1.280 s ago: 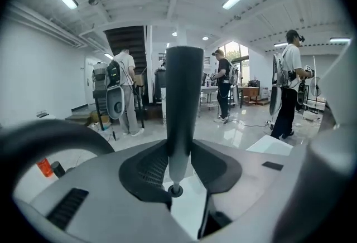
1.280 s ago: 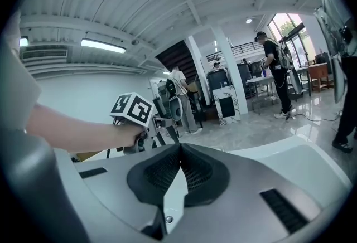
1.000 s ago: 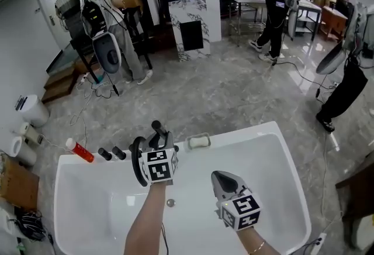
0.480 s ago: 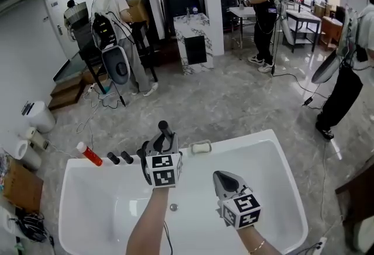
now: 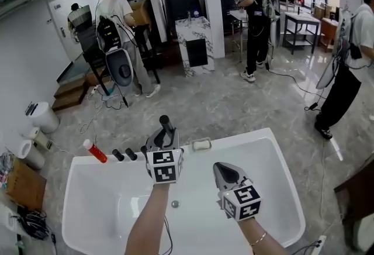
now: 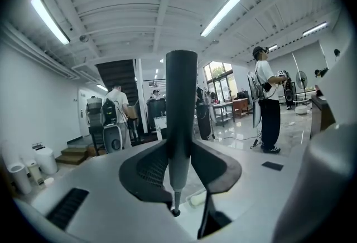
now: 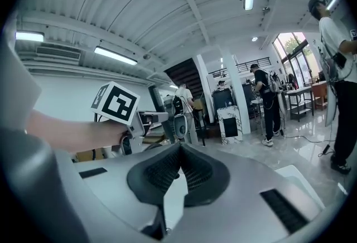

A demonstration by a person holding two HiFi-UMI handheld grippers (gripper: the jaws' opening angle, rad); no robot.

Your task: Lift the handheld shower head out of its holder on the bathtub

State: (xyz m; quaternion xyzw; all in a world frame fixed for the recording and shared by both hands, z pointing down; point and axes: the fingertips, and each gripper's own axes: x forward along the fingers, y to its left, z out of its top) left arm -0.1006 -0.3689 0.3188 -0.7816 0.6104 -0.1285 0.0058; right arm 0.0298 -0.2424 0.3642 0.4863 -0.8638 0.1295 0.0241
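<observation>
Plainly the left claw (image 5: 165,139) is clamped on the dark handheld shower head (image 6: 181,102), its pads pressing the handle from both sides. The handle stands upright above the far rim of the white bathtub (image 5: 251,138) (the black knobs (image 5: 125,154) and a red bottle (image 5: 95,151) sit on that rim to the left). The right claw (image 7: 180,150) hangs over the tub's basin, pads together, gripping nothing.
</observation>
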